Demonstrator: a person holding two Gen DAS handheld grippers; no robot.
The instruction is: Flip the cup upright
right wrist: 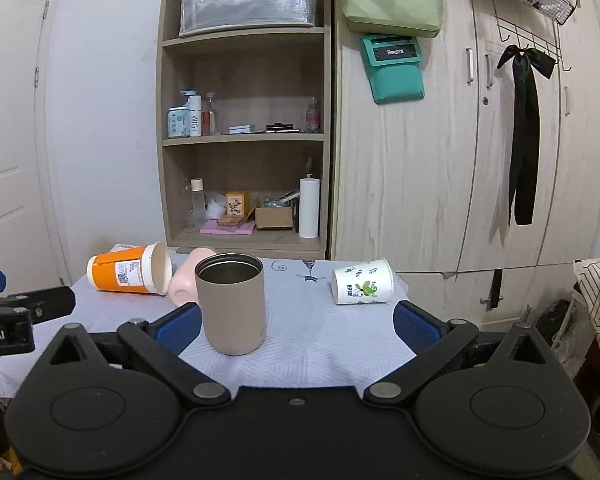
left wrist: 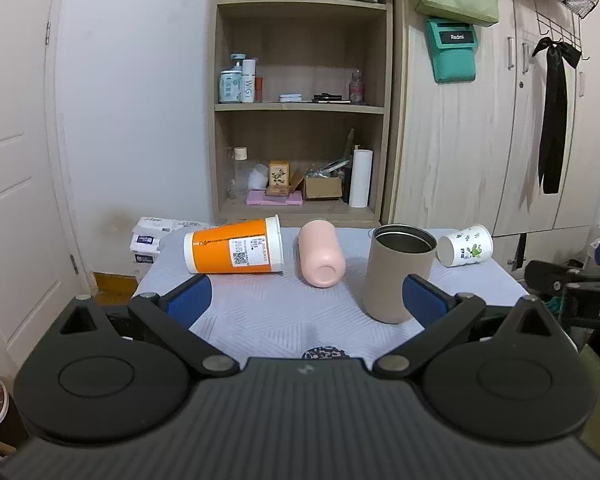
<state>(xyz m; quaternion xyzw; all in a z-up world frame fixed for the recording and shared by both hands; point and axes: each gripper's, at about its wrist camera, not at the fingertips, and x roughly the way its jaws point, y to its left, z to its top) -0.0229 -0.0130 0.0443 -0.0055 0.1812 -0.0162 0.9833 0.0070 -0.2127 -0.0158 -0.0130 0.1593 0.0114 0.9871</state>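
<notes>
Four cups sit on a tabletop covered in pale quilted fabric. The taupe matte cylindrical tumbler with a steel interior stands upright near the middle. Lying on their sides along the far edge: an orange paper cup with a white rim and label toward the far left corner, a smooth pink cup beside it, and a white leaf-printed paper cup toward the far right corner. The left hand-held gripper and the right hand-held gripper are both spread wide, blue pads bare, holding nothing.
</notes>
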